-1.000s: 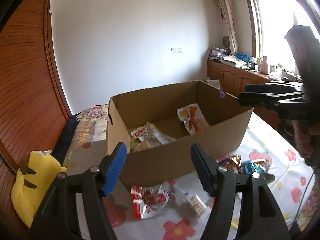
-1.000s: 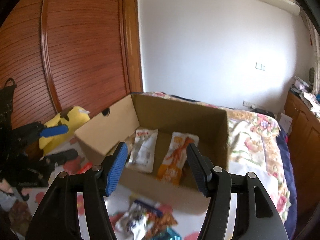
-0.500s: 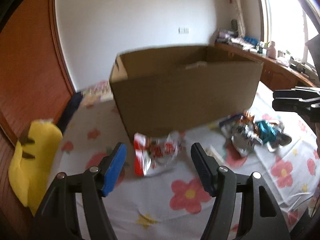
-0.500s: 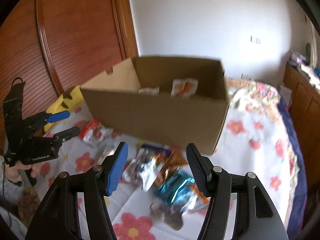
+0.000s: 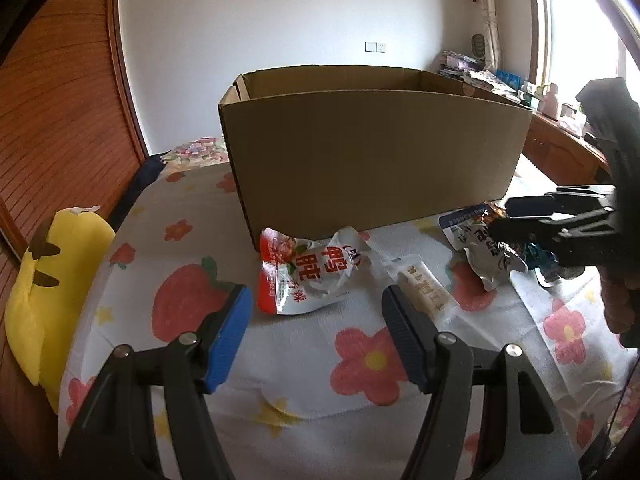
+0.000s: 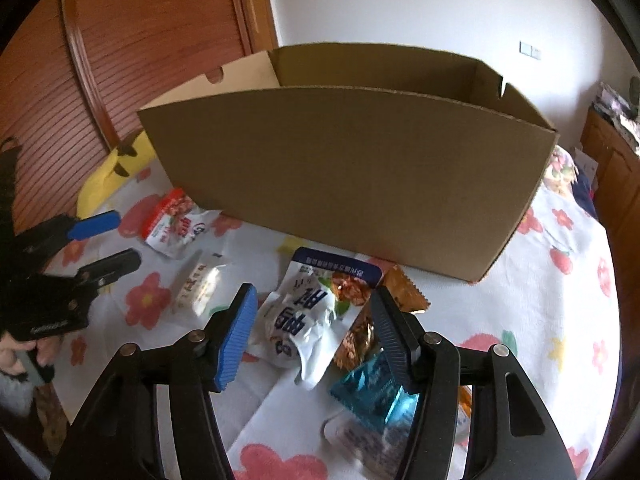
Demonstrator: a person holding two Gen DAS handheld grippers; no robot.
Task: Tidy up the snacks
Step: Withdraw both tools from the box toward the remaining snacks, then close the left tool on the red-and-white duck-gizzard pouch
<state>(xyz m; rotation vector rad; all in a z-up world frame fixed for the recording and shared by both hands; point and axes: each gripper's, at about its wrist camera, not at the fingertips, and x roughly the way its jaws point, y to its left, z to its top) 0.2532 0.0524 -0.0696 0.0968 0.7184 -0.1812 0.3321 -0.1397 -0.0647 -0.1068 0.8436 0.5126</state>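
An open cardboard box (image 5: pixel 372 160) stands on a flowered bedsheet. In front of it lie loose snack packs. My left gripper (image 5: pixel 316 300) is open, low over the sheet, with a red-and-white pouch (image 5: pixel 312 276) just ahead of its fingers and a white bar pack (image 5: pixel 424 288) by its right finger. My right gripper (image 6: pixel 313 296) is open above a white-and-blue pouch (image 6: pixel 304 316), pads apart from it. A gold pack (image 6: pixel 400 288) and a teal pack (image 6: pixel 372 392) lie beside it. The box's inside is hidden.
A yellow plush toy (image 5: pixel 48 280) lies at the bed's left edge against a wooden slatted wall. A wooden cabinet (image 5: pixel 560 152) with clutter runs under the window on the right. The left gripper (image 6: pixel 126 238), in a person's hand, shows at the right wrist view's left edge.
Both grippers have come down from above the box to low over the sheet in front of it. The packs inside the box have gone out of sight. Both stayed open.
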